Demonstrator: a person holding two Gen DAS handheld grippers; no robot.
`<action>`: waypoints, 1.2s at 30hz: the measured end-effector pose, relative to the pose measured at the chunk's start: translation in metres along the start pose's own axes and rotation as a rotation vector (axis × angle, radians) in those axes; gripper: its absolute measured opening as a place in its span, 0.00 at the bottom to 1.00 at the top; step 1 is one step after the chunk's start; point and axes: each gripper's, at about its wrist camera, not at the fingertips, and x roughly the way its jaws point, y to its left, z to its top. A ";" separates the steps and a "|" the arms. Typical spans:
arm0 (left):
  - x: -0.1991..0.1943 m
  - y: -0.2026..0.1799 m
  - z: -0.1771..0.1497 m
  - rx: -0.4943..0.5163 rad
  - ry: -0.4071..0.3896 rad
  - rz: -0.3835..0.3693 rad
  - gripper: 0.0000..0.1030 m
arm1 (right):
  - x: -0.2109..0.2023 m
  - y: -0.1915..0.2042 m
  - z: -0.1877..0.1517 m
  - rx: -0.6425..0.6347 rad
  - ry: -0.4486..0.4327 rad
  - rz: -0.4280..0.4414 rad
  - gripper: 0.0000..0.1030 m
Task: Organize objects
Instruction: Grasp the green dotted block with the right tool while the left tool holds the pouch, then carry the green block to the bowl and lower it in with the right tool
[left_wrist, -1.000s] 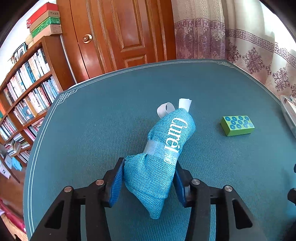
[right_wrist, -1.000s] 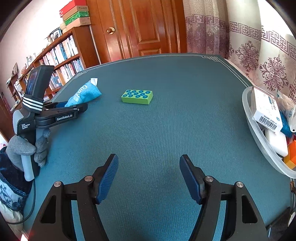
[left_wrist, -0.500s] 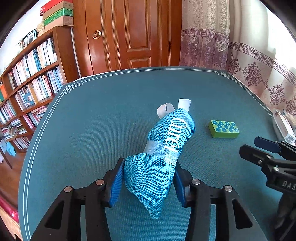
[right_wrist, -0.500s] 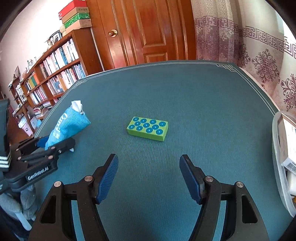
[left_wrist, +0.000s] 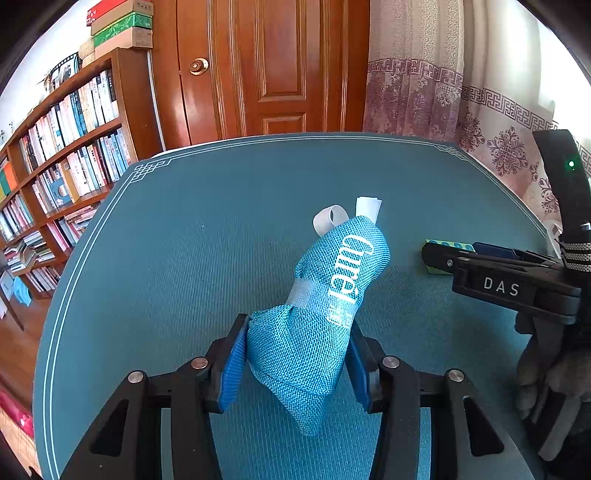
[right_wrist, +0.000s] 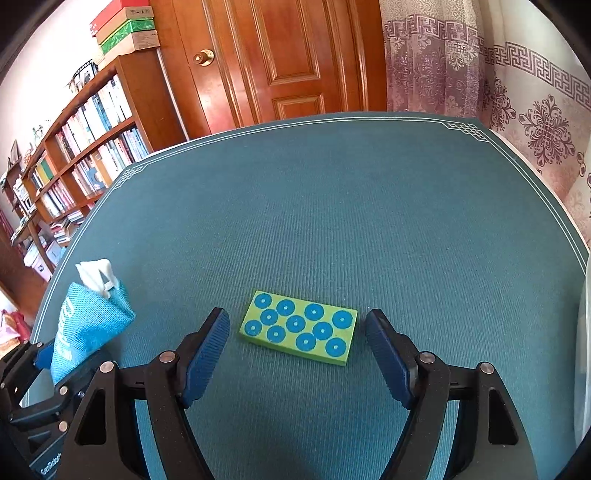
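Left wrist view: the blue mesh pouch (left_wrist: 317, 314) is clamped between the jaws of the left gripper (left_wrist: 295, 363) above the teal surface (left_wrist: 184, 258), white tabs pointing far. The right gripper (left_wrist: 491, 269) is seen at right, partly covering the green block (left_wrist: 441, 244).

Right wrist view: the jaws of the right gripper (right_wrist: 297, 350) are spread wide, one on either side of the green block (right_wrist: 299, 326), which lies flat on the surface (right_wrist: 332, 221). No contact is seen. The pouch (right_wrist: 86, 323) is held at near left.
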 end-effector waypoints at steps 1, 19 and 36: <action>0.000 0.001 0.000 0.000 0.000 -0.001 0.50 | 0.001 0.001 0.001 -0.004 0.002 -0.008 0.75; 0.000 -0.002 -0.001 0.000 0.000 -0.005 0.50 | -0.025 0.008 -0.031 -0.086 0.011 -0.027 0.65; -0.008 -0.024 -0.007 0.051 -0.008 -0.028 0.50 | -0.105 -0.032 -0.082 -0.013 -0.048 0.004 0.65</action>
